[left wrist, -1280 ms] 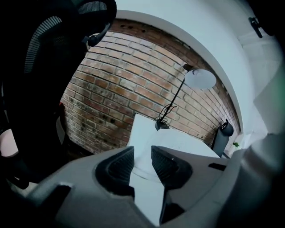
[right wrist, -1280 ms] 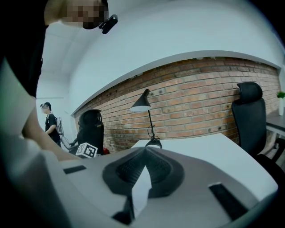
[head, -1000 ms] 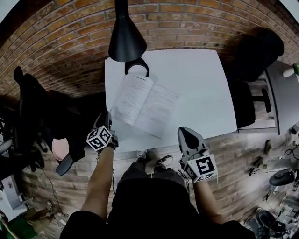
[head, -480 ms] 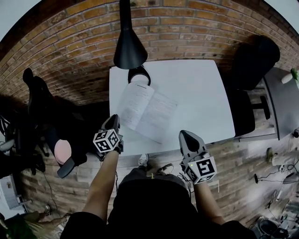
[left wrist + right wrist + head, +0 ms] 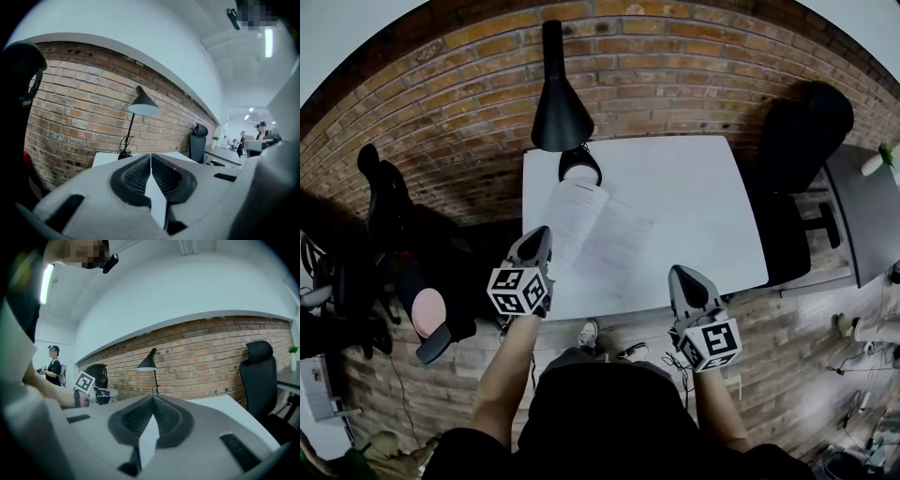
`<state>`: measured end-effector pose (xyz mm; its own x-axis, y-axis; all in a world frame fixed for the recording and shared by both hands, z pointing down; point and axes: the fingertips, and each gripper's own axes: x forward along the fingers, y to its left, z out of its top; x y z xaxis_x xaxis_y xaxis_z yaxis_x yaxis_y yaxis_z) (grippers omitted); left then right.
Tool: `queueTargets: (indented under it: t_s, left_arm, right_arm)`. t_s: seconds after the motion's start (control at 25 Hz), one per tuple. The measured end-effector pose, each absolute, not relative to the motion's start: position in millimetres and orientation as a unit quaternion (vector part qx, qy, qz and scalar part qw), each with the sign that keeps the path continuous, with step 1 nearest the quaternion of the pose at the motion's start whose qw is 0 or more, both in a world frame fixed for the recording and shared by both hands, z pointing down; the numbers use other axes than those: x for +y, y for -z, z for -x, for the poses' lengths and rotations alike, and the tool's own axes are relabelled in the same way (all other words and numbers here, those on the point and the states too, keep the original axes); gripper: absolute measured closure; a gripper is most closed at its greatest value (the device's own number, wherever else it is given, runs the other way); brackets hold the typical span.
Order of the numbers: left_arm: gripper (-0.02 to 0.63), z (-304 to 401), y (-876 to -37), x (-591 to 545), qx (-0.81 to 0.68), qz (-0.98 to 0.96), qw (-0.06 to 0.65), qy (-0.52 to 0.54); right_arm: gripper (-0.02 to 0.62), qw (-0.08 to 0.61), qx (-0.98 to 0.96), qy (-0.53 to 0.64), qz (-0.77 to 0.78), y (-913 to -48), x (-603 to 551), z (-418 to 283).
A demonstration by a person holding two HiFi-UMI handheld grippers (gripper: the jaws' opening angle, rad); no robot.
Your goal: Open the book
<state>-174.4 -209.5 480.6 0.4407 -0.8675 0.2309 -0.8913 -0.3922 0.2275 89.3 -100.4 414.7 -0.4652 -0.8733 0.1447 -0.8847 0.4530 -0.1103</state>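
Though spread open at twelve o'clock, might spring shut; book (image 5: 595, 230) pages unweighted. Left gripper (image 5: 538, 236) jaws just closed, empty; right gripper (image 5: 684, 277) jaws shut, empty.

Open book (image 5: 598, 234), pages up, left of centre on white table (image 5: 694, 202); black lamp (image 5: 561, 117) at the table's upper left corner. Left gripper (image 5: 542, 232), jaws just closed, empty, by the book's left edge; right gripper (image 5: 682, 274) at the table's lower edge.
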Motion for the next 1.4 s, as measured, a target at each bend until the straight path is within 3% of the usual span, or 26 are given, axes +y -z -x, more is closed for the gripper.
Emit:
queueTargets:
  t_s: [0.64, 1.4]
  left_arm:
    - [0.581, 123.1, -327.6, -160.8, -0.467, -0.884, -0.021, 0.011]
    - [0.581, 130.6, -284.5, -112.6, -0.476, -0.875, -0.085, 0.026]
  right_arm:
    - [0.584, -0.021, -0.835, -0.053, -0.547, -363.5, -96.0, -127.4]
    - [0.584, -0.011, -0.811, -0.028, -0.585, -341.9, -93.7, -169.0]
